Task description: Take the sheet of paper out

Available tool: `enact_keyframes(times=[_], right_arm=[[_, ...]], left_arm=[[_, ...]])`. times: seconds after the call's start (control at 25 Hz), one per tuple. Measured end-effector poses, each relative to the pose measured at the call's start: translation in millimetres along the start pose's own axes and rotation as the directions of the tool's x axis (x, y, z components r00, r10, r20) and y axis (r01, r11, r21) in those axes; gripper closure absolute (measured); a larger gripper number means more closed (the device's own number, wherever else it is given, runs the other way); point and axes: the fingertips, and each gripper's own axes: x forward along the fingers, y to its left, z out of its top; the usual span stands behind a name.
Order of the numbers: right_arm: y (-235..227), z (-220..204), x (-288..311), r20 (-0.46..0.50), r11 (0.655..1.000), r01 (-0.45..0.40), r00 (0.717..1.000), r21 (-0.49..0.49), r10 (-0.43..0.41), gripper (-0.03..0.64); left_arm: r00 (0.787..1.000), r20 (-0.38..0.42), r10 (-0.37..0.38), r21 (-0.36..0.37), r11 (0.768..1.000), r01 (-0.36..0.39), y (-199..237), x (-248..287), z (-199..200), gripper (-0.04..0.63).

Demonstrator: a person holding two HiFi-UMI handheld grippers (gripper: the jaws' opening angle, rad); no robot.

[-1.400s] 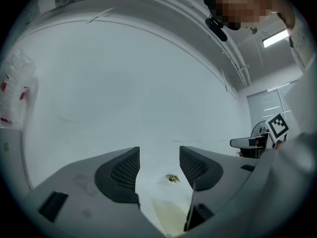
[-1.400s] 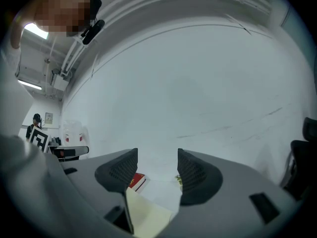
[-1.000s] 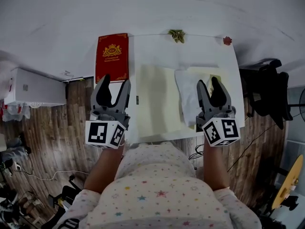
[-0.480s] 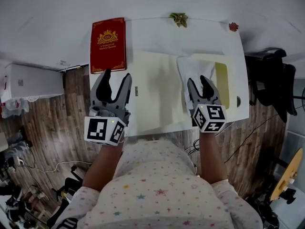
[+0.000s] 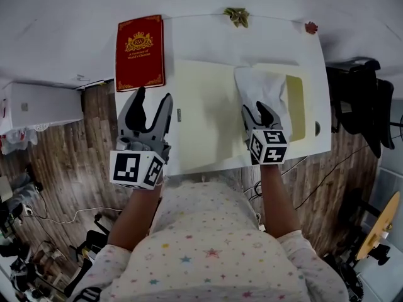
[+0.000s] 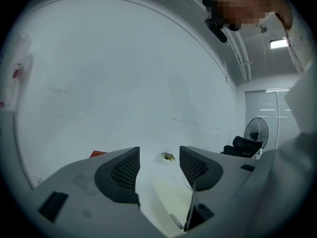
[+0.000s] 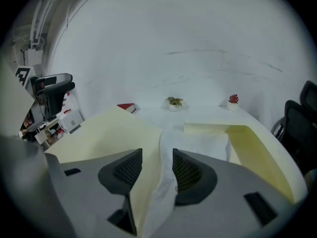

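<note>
A cream folder lies open on the white table. A wrinkled white sheet of paper rests on its right half, over a yellow pocket. My right gripper is low at the sheet's near edge. In the right gripper view the sheet and the folder's page run up between the jaws of the right gripper, which stand a narrow gap apart. My left gripper hangs open and empty over the table's near left edge, and the left gripper view shows this gripper aimed at the wall.
A red book lies at the table's far left. A small green plant and a small red plant stand along the far edge. A black chair is right of the table, a white cabinet to its left.
My right gripper has moved forward and down onto the sheet's near edge, and its jaws have drawn closer together. The left gripper has barely moved.
</note>
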Motion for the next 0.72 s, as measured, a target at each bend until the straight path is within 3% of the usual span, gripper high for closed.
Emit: enact_keyframes(times=[0.32,0.52,0.72], right_arm=[[-0.1,-32.4,15.5,-0.147,1.000,-0.015,0.989,-0.011,0.013,0.402],[-2.7,-43.6,20.5,-0.212,0.996,0.007,0.977,-0.086,-0.025,0.385],[-9.7,-58.0,26.9,-0.275,0.995,0.029,0.960,-0.092,-0.053,0.387]], left_arm=[[1.000,-0.020,0.004,0.011,1.000,-0.004,2.7,-1.1,-6.7,0.364],[1.000,-0.024,0.010,0.010,1.000,-0.010,4.8,-1.6,-9.0,0.364],[1.000,-0.027,0.007,0.007,1.000,-0.007,3.2,-0.7,-10.1,0.364]])
